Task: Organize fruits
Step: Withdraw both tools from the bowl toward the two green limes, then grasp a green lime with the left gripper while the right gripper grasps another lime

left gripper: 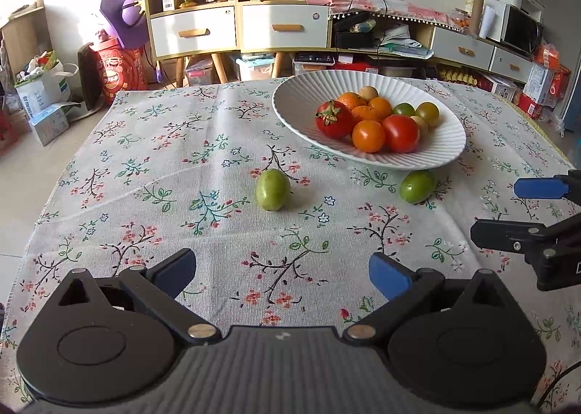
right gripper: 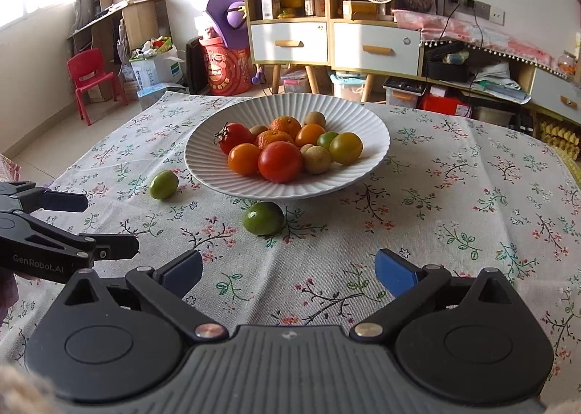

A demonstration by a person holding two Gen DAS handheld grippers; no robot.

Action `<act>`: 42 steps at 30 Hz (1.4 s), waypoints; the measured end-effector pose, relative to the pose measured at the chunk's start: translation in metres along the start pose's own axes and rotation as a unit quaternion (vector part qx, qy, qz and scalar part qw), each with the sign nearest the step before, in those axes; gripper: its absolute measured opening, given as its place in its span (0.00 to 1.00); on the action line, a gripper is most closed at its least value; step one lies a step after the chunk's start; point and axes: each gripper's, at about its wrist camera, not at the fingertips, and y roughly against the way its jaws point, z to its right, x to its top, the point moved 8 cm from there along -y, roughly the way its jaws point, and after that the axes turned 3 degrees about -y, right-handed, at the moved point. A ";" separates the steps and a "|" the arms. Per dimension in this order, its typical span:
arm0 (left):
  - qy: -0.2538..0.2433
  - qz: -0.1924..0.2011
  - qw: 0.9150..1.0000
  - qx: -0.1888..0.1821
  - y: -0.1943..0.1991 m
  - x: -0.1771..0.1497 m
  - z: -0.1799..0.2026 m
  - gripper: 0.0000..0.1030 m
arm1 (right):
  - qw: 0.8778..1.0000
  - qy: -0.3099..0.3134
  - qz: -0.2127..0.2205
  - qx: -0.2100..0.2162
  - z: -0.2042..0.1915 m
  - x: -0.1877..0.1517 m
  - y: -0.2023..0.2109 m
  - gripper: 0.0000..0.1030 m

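Both tongs, left [left gripper: 282,270] and right [right gripper: 288,268], hover spread and empty; two green fruits [left gripper: 273,189] [right gripper: 263,218] on the tabletop [left gripper: 145,167] could roll if nudged.

Bare cloth [left gripper: 203,196] — plate [left gripper: 290,101] beyond

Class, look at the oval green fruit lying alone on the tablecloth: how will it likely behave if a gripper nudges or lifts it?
The oval green fruit looks rounded, so it probably rolls when nudged. Its skin seems smooth, so the pads may slip. It is small, likely light.
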 end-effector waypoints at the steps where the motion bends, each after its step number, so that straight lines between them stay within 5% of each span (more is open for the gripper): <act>1: 0.001 0.002 1.000 0.004 -0.002 -0.003 -0.001 0.93 | 1.000 0.001 0.000 -0.001 -0.002 -0.002 -0.002 0.99; 25: 0.005 0.037 0.999 -0.001 -0.039 0.011 -0.001 0.93 | 0.997 0.073 0.000 0.005 -0.027 -0.007 -0.034 0.97; 36: 0.009 0.042 0.999 -0.002 -0.041 0.016 0.000 0.91 | 0.998 0.059 0.012 0.003 -0.021 0.004 -0.039 0.76; 42: 0.004 0.050 0.999 -0.011 -0.040 0.022 0.003 0.73 | 0.998 0.056 0.019 0.002 -0.020 0.007 -0.040 0.59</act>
